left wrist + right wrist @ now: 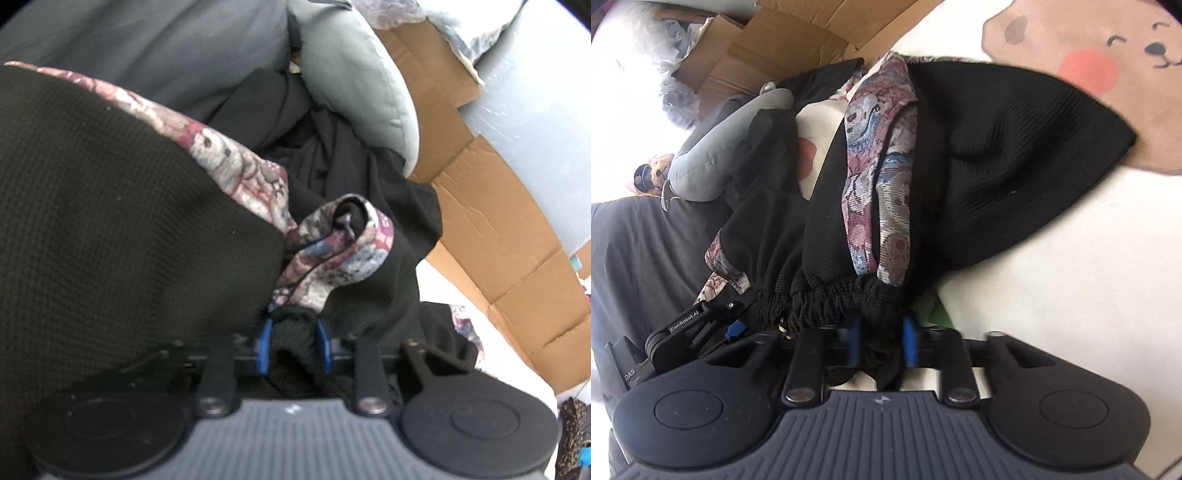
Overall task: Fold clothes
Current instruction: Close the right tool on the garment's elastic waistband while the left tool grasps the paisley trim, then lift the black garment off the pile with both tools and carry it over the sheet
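Cardboard boxes [491, 206] flank bear-print bedding [1071, 229]; both tools [293, 345] [882, 341] clamp black garment [997, 147].

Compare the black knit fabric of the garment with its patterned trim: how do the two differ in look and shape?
The black knit fabric is plain, dark and finely ribbed; the patterned trim is woven in purple, grey and blue swirls. The knit spreads in broad panels; the trim runs as narrow bands. Both belong to one garment, whose gathered edge the left gripper and right gripper pinch.
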The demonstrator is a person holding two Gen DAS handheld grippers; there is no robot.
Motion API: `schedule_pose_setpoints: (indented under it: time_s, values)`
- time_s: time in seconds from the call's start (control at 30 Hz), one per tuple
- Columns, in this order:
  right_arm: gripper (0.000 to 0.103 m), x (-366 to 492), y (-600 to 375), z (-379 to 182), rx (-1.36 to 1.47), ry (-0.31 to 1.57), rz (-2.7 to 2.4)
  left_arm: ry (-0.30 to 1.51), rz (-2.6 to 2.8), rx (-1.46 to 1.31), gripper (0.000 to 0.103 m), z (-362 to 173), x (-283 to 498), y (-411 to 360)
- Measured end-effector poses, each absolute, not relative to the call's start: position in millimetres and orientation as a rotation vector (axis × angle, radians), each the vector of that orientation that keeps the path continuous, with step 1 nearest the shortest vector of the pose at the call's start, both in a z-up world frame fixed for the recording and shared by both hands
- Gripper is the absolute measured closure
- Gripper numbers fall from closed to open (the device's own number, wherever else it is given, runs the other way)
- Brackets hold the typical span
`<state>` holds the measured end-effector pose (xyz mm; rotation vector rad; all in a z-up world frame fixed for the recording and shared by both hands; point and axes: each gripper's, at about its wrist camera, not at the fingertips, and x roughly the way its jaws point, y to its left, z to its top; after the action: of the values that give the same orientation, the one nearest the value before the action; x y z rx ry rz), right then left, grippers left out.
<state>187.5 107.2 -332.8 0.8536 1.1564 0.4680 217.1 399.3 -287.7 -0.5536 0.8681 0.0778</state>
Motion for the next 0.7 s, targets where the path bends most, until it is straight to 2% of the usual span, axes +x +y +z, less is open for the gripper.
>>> schedule_pose_setpoints:
  time_s: [0.17,0.7]
  values:
    - [0.089,176.6,85.3,-313.3,0.846,1.146,0.451,0.872,0.053,-0.509,0.086,-275.4,197.5,384.7]
    - [0.092,156.7,18.7,-281.3,0.705,1.086,0.389,0.914,0.024,-0.571,0.088,-267.5,101.0,355.3]
